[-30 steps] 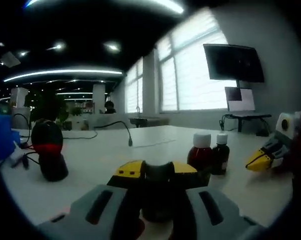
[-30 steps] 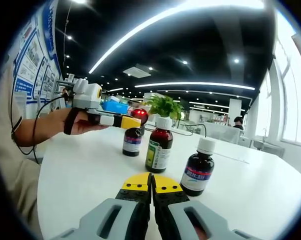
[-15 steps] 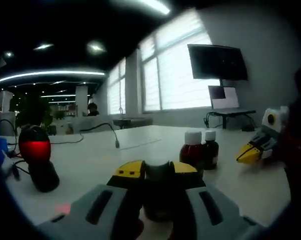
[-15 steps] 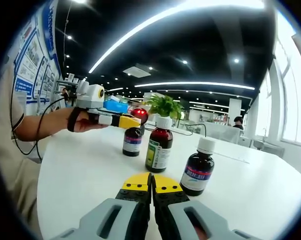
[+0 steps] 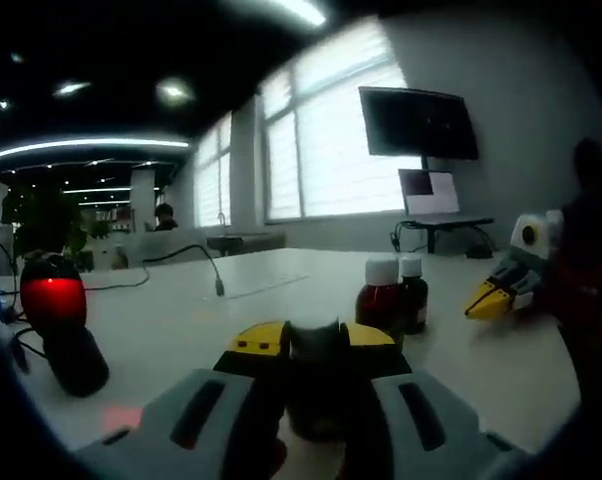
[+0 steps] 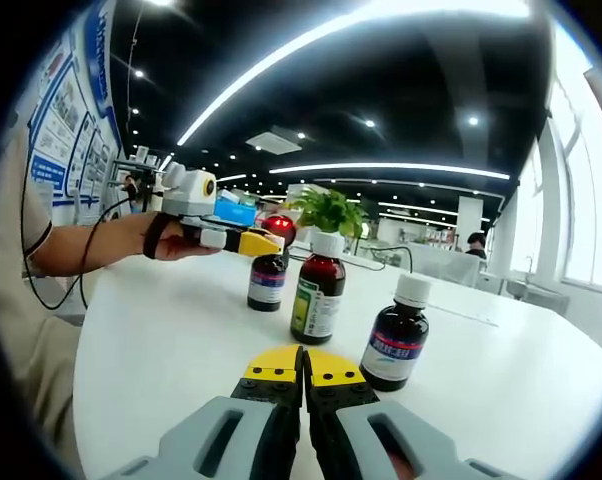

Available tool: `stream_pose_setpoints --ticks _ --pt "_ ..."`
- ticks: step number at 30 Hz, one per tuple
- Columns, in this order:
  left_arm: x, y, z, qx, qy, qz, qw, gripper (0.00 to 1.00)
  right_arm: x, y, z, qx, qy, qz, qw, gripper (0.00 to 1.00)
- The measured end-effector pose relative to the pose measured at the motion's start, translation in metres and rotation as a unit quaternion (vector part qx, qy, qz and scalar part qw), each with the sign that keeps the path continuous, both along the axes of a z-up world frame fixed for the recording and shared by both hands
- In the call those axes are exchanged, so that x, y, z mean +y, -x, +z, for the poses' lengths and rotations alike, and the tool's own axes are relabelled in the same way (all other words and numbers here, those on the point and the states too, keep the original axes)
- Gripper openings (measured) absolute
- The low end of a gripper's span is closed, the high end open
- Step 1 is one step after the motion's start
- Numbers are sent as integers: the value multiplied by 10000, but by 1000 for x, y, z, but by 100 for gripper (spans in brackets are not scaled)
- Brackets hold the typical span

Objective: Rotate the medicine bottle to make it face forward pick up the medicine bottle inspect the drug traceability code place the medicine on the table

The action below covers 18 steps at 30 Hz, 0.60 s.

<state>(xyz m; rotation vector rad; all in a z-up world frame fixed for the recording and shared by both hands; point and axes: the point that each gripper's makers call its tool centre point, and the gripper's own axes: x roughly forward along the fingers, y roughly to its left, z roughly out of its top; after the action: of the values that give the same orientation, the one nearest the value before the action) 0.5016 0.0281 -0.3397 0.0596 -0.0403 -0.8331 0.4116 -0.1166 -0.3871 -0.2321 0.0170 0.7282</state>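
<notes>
While the left gripper point(image 6: 249, 241) grips one, three medicine bottles point(image 6: 318, 289) are visible.

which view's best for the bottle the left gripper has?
The right gripper view: the bottle shows side-on with its label, upright on the table, clamped by the left gripper. In the left gripper view it is a dark, blurred shape between the jaws, no label readable.

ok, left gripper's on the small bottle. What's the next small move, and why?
Probably lift it straight up a little. The left gripper looks closed around the top of the small dark bottle, which stands on the table. The red-lit scanner waits off to one side.
</notes>
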Motion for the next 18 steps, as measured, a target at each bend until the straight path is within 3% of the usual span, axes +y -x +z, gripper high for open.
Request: stream_pose_setpoints --ticks 13,16,18 --pt "-1 1 -2 75 -24 -29 10000 12 0 0 0 3 7 1 10000 0" --pt "-1 0 -3 90 -12 23 10000 23 0 0 0 5 0 1 10000 0" --pt "-1 1 4 185 350 -8 9992 25 1 0 0 6 3 5 10000 0"
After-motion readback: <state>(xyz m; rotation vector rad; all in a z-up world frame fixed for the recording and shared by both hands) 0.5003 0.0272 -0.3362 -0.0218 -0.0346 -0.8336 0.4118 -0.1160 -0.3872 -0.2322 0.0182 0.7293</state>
